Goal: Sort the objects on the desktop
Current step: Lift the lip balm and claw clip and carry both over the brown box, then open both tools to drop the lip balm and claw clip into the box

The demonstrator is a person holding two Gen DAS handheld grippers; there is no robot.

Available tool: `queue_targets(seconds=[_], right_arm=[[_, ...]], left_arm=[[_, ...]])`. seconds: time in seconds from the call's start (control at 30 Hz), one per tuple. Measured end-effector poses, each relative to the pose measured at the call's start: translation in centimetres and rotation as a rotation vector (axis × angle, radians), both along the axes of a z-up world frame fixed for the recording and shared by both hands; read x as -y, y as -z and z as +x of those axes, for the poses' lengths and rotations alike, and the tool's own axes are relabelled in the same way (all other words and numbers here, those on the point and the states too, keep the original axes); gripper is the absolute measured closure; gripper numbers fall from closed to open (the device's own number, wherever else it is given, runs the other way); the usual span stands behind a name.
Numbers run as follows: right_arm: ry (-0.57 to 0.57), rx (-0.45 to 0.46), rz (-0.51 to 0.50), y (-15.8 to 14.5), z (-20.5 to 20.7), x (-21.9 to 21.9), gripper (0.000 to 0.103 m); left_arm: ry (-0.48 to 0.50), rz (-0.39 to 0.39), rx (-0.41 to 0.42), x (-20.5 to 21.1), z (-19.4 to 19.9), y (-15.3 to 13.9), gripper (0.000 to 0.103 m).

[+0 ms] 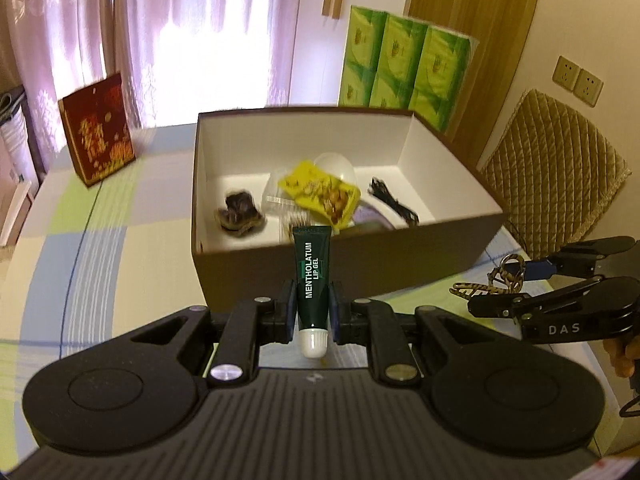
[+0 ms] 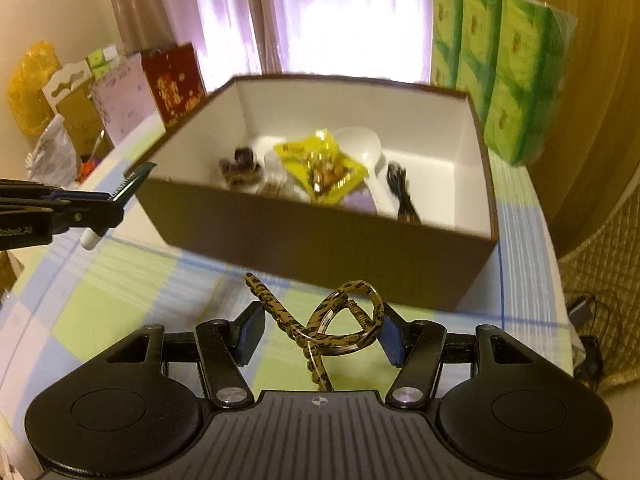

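My left gripper (image 1: 313,314) is shut on a dark green lip gel tube (image 1: 312,272), white cap toward the camera, held just in front of the brown box (image 1: 360,268). From the right wrist view, that gripper (image 2: 114,206) and tube (image 2: 134,180) hang at the box's left corner. My right gripper (image 2: 320,336) is shut on a leopard-pattern hair clip (image 2: 344,312), its ring against the right pad, before the box's front wall (image 2: 320,248). The left wrist view shows the right gripper (image 1: 516,286) and clip (image 1: 496,282) at right.
Inside the box lie a yellow snack packet (image 2: 320,164), a white spoon (image 2: 366,152), a black cable (image 2: 400,192) and a dark brown item (image 2: 240,166). Green tissue packs (image 2: 500,72) stand behind it, a red box (image 1: 98,132) at left, a quilted chair (image 1: 556,176) at right.
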State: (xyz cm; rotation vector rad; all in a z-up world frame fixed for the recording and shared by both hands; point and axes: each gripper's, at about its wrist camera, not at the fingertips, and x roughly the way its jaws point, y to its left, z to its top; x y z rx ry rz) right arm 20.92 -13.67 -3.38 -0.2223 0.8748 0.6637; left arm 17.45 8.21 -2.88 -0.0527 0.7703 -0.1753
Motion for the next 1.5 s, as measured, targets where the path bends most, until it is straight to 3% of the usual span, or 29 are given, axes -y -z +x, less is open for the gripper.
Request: queue_targets(seconds=[0.47,0.73,1.13,1.5], right_arm=[[-0.01,0.078,0.084,-4.3,4.6,-1.8,0.046],[-0.027,0.108,0.079,-5.2,8.2,-2.9,0.046],[-0.051,0.076,0.015,-2.6,13.6,-4.3,0.046],[-0.087,0.026,-0.049,0.5,15.4,-4.9,0.046]], left_arm=[[0.028,0.03,0.082,-0.1,5.1,-2.8,0.09],[0.048,0.056,0.099,0.1,8.0,-3.3,0.09],[0.061,0.092,0.041,0.1,12.3,-1.5,0.09],[0.071,0.123,-0.06,0.1,14.7,1.8,0.09]])
